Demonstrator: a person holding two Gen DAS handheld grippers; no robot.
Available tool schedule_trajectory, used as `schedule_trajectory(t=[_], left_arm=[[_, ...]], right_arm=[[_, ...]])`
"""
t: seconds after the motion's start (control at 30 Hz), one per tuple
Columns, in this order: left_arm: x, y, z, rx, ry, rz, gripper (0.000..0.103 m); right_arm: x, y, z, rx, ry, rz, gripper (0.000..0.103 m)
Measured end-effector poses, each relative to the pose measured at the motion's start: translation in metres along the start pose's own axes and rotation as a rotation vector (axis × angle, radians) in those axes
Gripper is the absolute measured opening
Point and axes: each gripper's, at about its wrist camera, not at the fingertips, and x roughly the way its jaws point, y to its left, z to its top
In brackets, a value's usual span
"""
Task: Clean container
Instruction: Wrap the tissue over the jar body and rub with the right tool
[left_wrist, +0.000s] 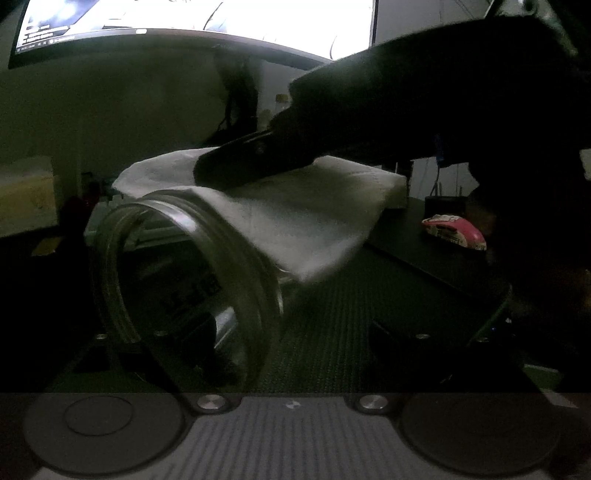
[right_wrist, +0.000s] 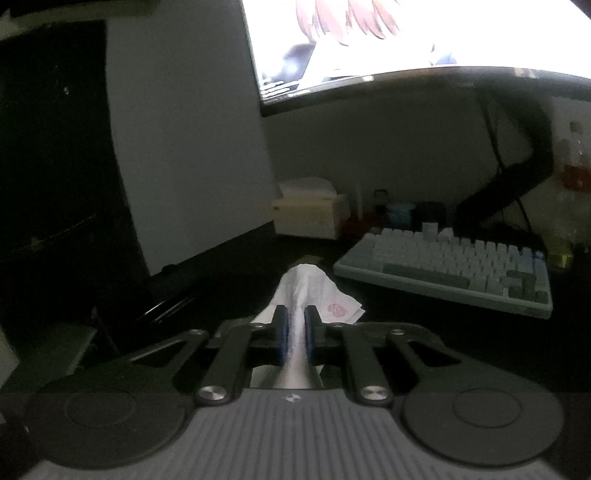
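Note:
A clear glass jar (left_wrist: 184, 266) lies tilted at the left of the left wrist view, its round mouth facing me. My left gripper (left_wrist: 291, 326) stands wide open. Its left finger shows dimly through the glass, and its right finger (left_wrist: 391, 339) is well apart from the jar. From the upper right comes my right gripper (left_wrist: 207, 170), shut on a white tissue (left_wrist: 295, 225) that drapes over the jar's upper rim. In the right wrist view the right gripper (right_wrist: 295, 317) pinches the tissue (right_wrist: 306, 288), which bears a pink print, between its blue pads.
A lit monitor (right_wrist: 406, 37) on a black arm hangs over the dark desk mat (left_wrist: 332, 317). A pale keyboard (right_wrist: 443, 269) lies at the right and a cream tissue box (right_wrist: 306, 218) stands by the wall. A pink-and-white mouse (left_wrist: 454, 230) rests at the right.

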Motion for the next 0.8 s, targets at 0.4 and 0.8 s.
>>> schedule_trajectory(t=[0.4, 0.8], left_arm=[[-0.014, -0.015, -0.007, -0.002, 0.0, 0.01, 0.089], [-0.035, -0.043, -0.008, -0.004, -0.002, 0.038, 0.089]], right_arm=[[-0.008, 0.02, -0.007, -0.016, -0.022, 0.062, 0.015], [0.005, -0.005, 0.002, 0.034, -0.003, -0.109, 0.014]])
